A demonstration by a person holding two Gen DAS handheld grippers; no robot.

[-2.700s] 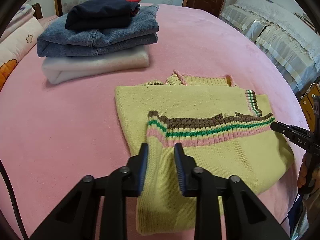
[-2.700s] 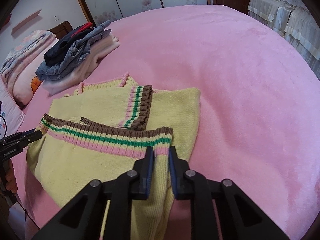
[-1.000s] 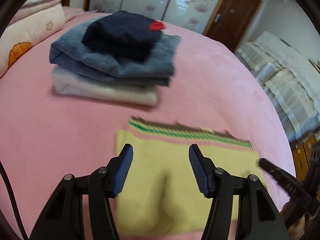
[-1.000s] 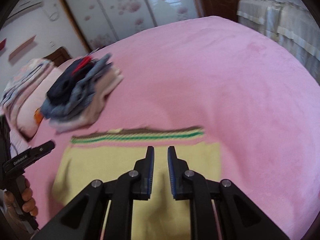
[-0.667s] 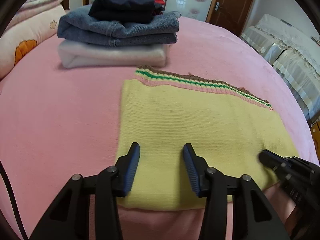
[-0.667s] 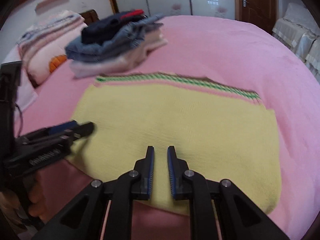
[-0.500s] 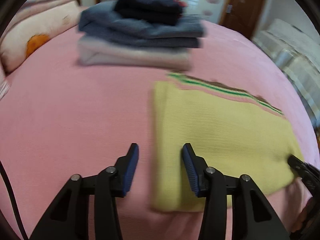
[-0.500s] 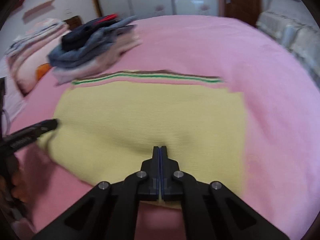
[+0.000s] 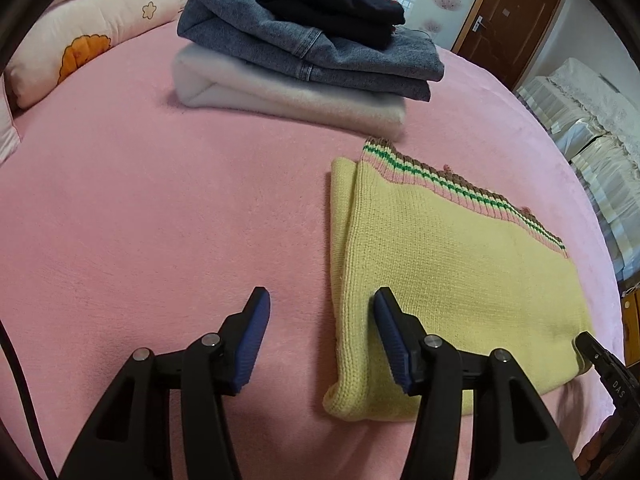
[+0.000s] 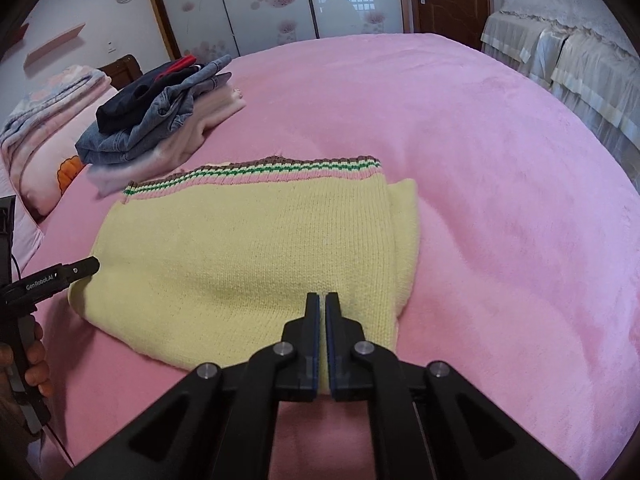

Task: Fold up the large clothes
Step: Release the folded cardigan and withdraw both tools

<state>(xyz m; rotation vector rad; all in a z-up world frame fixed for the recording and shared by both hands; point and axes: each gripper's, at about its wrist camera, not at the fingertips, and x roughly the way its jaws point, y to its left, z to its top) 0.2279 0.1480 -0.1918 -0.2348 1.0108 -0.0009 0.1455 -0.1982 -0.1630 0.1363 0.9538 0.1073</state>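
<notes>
A folded yellow knit sweater with a striped pink, green and brown hem lies flat on the pink bed; it also shows in the right wrist view. My left gripper is open and empty, its jaws straddling the sweater's left edge. My right gripper has its jaws nearly closed over the sweater's near edge; whether cloth is pinched between them is hidden. The right gripper's tip shows at the sweater's far right corner in the left wrist view.
A stack of folded clothes, white, denim and dark navy, sits behind the sweater, also seen in the right wrist view. Pillows and quilts lie at the left. The pink bedspread stretches wide to the right. A second bed stands beyond.
The sweater's lower half has been folded up over the striped hem and sleeves. My left gripper opened and shifted left to the sweater's edge. My right gripper closed at the near edge.
</notes>
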